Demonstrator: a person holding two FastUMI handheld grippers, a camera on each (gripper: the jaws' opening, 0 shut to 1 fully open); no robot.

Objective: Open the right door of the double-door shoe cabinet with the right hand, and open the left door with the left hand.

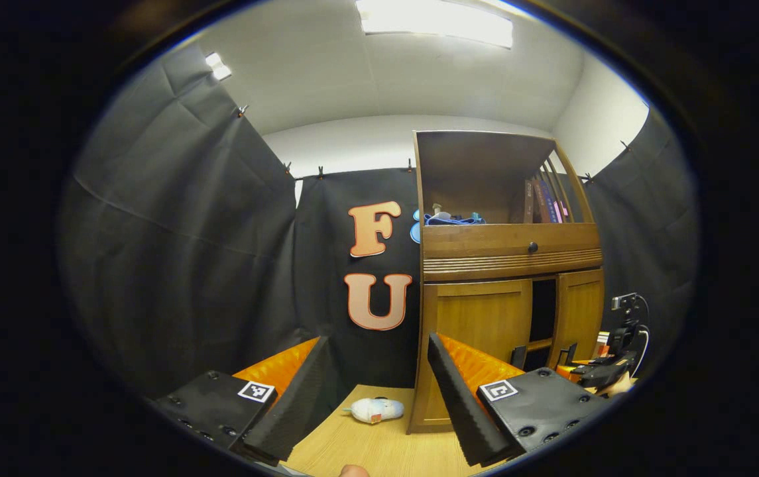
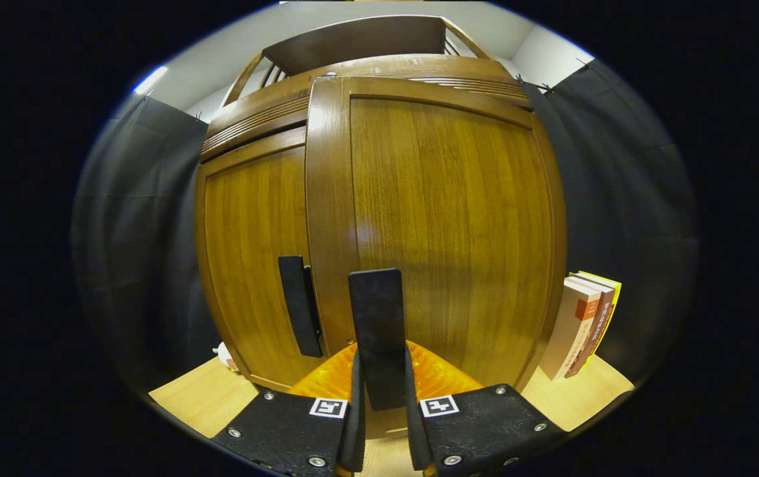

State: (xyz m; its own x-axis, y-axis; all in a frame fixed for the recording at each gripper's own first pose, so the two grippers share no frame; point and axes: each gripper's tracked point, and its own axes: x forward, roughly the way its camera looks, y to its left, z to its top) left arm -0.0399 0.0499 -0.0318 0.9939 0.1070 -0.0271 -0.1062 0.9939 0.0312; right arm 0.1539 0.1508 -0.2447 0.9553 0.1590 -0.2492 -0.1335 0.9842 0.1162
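The wooden shoe cabinet point(image 1: 508, 262) stands on a light wood table, to the right in the left gripper view. Its left door point(image 1: 478, 318) sits flush, with a dark upright handle point(image 1: 518, 356). The right door point(image 2: 445, 232) is swung out a little, and a dark gap point(image 1: 543, 308) shows between the doors. My right gripper point(image 2: 382, 397) is shut on the right door's black handle point(image 2: 377, 318). The left door's handle point(image 2: 299, 305) is just left of it. My left gripper point(image 1: 377, 341) hangs open, well short of the cabinet, with nothing between its fingers.
A small white object point(image 1: 376, 409) lies on the table point(image 1: 379, 444) beside the cabinet's left corner. Books point(image 2: 584, 324) lean against the cabinet's right side. The open upper shelf holds books point(image 1: 541, 199) and blue items point(image 1: 452, 218). Black cloth walls surround the booth.
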